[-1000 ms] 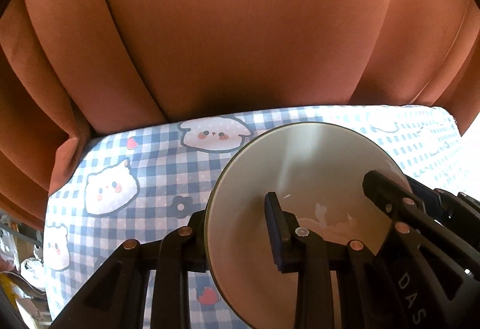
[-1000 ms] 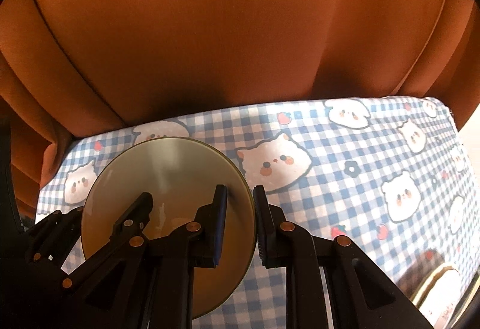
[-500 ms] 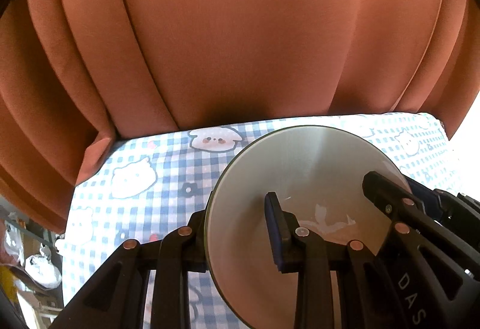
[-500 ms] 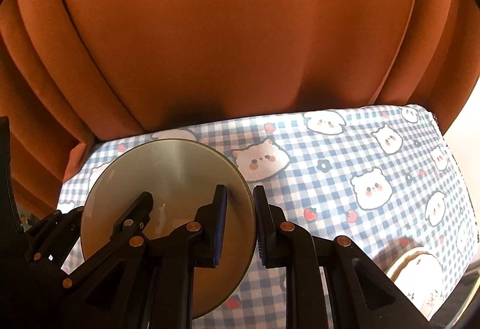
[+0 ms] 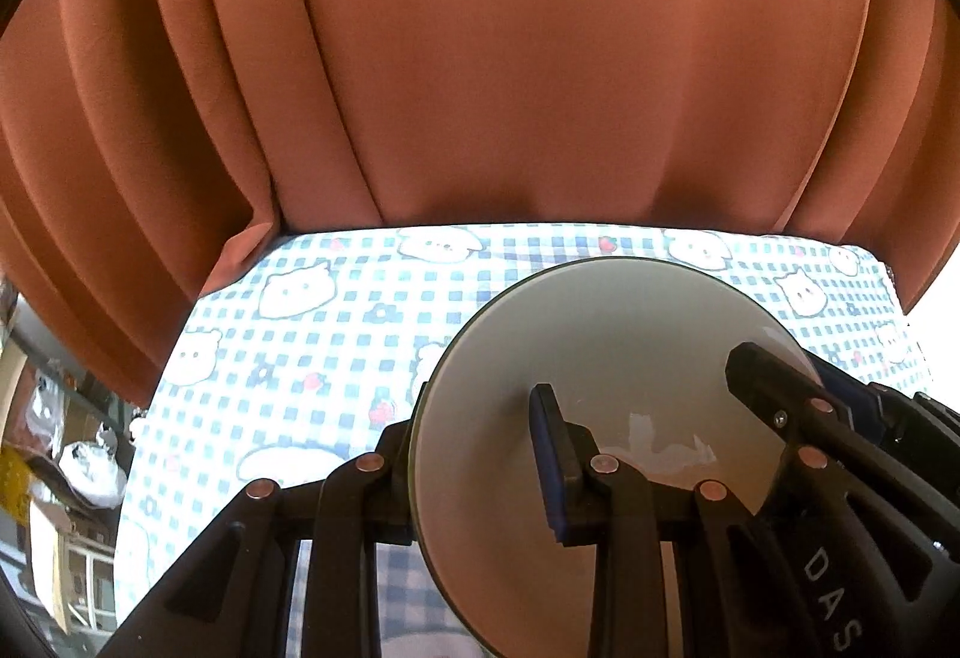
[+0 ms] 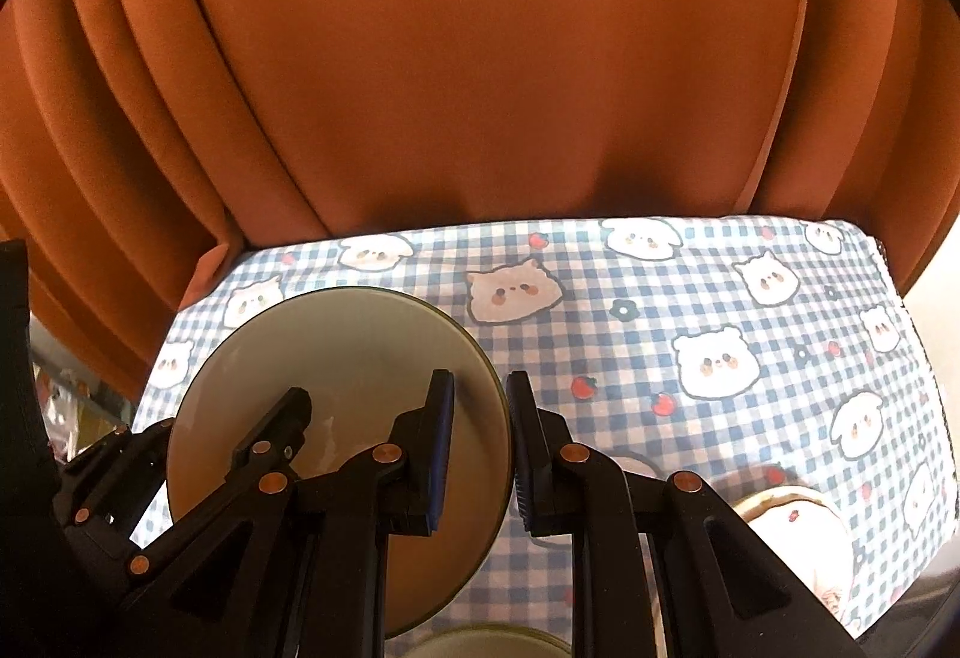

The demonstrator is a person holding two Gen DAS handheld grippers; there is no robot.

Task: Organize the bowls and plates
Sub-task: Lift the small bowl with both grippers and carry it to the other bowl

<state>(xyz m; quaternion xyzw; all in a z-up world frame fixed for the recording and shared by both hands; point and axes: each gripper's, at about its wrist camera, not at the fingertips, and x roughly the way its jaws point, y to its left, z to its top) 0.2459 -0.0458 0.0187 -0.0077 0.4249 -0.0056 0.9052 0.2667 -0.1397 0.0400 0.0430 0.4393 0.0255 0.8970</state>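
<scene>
We seem to be in a home: a blue-and-white checked tablecloth printed with cartoon bears and strawberries (image 6: pixel 690 310) lies before a pleated rust-orange fabric curtain (image 6: pixel 480 57).

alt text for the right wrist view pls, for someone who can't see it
Two black grippers hold one pale plate by opposite edges above a blue checked tablecloth printed with cartoon animal faces: the right gripper pinches its right rim, the left gripper its left side. Orange curtains fill the background, and another dish sits at lower right.
</scene>
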